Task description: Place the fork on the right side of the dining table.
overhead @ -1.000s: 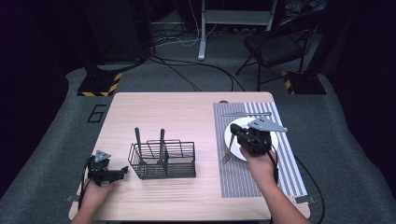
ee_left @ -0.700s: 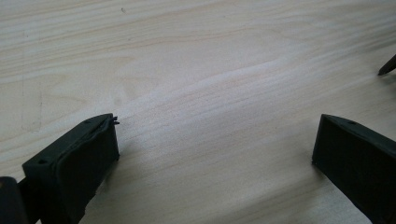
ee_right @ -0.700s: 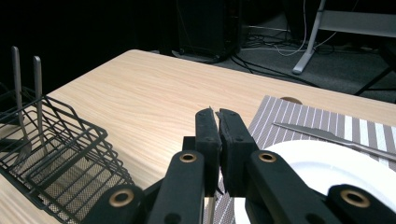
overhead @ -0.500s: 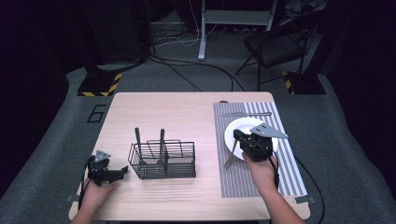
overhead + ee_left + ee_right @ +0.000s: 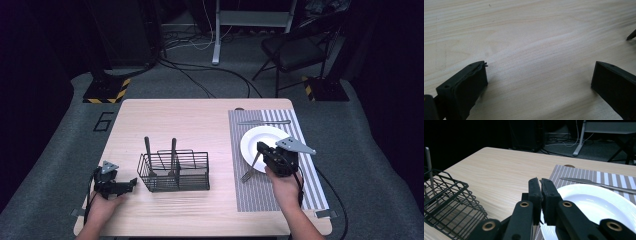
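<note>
While over plate (image 5: 270, 140), right tongs (image 5: 540, 181) level.

A light wooden table (image 5: 200, 125) carries a wire basket (image 5: 175, 172) and a striped placemat (image 5: 300, 195).

The basket stands left of centre; the placemat covers the right side, bearing a white plate (image 5: 267, 137), fork (image 5: 250, 169) and knife (image 5: 264, 122).

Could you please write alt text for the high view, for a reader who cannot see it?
The right gripper holds a fork by its handle beside a white plate on a striped placemat. The left gripper rests open on the wooden table by a wire basket holding two utensils.
</note>
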Demonstrator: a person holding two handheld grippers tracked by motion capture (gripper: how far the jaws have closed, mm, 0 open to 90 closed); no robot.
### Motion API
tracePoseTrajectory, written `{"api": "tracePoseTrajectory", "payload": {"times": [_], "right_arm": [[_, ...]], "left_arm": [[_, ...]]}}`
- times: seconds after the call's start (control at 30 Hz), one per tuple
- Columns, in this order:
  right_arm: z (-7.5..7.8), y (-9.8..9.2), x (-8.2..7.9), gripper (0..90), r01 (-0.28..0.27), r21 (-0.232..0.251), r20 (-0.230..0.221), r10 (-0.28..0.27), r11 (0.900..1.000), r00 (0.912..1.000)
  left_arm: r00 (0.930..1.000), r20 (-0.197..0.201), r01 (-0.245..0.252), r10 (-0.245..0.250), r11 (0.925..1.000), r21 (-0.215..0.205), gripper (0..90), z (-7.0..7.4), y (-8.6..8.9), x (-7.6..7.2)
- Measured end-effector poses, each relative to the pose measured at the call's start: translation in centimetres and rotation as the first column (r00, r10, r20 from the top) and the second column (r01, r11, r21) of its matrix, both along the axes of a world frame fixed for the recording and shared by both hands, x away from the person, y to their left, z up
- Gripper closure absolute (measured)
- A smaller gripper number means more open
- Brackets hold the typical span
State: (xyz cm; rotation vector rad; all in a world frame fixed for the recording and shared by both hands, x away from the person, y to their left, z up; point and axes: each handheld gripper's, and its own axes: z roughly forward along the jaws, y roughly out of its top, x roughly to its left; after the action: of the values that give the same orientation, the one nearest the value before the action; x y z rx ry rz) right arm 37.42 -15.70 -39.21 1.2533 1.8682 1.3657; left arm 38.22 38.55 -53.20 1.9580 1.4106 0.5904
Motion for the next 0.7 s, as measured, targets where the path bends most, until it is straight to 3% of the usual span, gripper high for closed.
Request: {"api": "tracePoseTrajectory", "payload": {"times": [0.33, 0.7], "right_arm": [[-0.8, -2.1, -0.5, 86.6, 0.042, 0.057, -0.009, -0.042, 0.997, 0.9991], [-2.5, -5.2, -1.0, 85.7, 0.105, 0.158, -0.052, -0.098, 0.982, 0.9938]], "left_arm": [[1.0, 0.004, -0.003, 0.003, 1.0, 0.001, 0.1, 0.0, 0.0, 0.0], [1.0, 0.004, -0.003, 0.003, 1.0, 0.001, 0.1, 0.0, 0.0, 0.0]]}}
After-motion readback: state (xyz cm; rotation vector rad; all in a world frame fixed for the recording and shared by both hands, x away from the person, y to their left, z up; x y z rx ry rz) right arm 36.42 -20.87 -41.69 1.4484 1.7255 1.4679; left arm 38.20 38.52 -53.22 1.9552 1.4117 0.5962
